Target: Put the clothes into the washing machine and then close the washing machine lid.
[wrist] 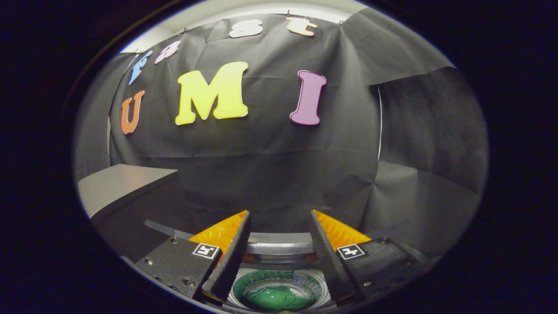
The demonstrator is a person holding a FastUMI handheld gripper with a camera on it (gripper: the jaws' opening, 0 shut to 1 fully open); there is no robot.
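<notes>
A black cloth booth wall (279, 165) is seen beyond a grey tabletop (117, 185). The round white washing machine drum (279, 290) lies below the parted, empty gripper (279, 218), with green clothes (277, 298) inside.

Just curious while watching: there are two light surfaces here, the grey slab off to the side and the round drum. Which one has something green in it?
The washing machine drum, below the open gripper, holds a green garment; the grey slab sits apart, bare.
</notes>
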